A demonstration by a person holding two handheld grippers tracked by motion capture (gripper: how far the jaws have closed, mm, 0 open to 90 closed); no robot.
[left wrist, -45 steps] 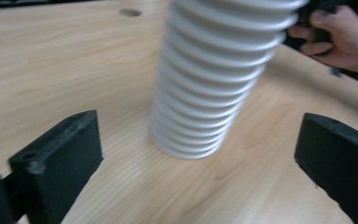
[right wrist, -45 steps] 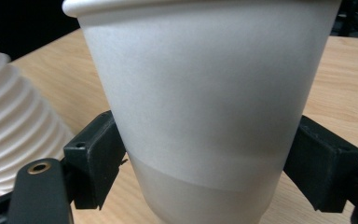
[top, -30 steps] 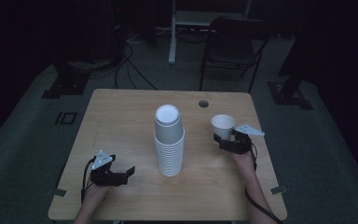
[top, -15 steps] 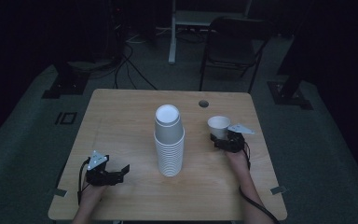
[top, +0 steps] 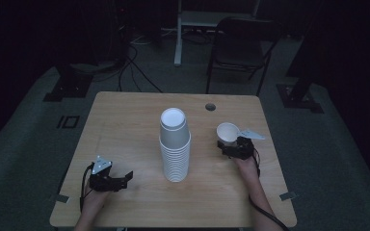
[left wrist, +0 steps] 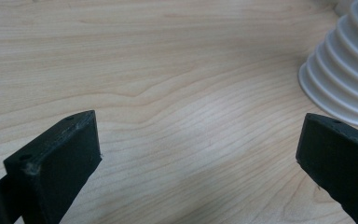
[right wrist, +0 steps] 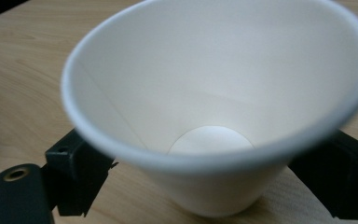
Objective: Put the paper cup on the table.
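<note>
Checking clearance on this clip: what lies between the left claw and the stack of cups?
Bare wooden table: in the high view nothing sits between the open left claw and the stack of cups.

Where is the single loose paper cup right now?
In the high view, the single cup sits mouth-up between the right tongs, right of the inverted cup stack, near the table's right edge.

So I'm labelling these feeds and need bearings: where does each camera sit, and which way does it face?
High view: above the person's side, looking forward and down at the table; both forearms show.
Left gripper view: rides the left tool, facing the cup stack; open jaws.
Right gripper view: rides the right tool, looking into its paper cup.
Shared: the stack, high and left.
</note>
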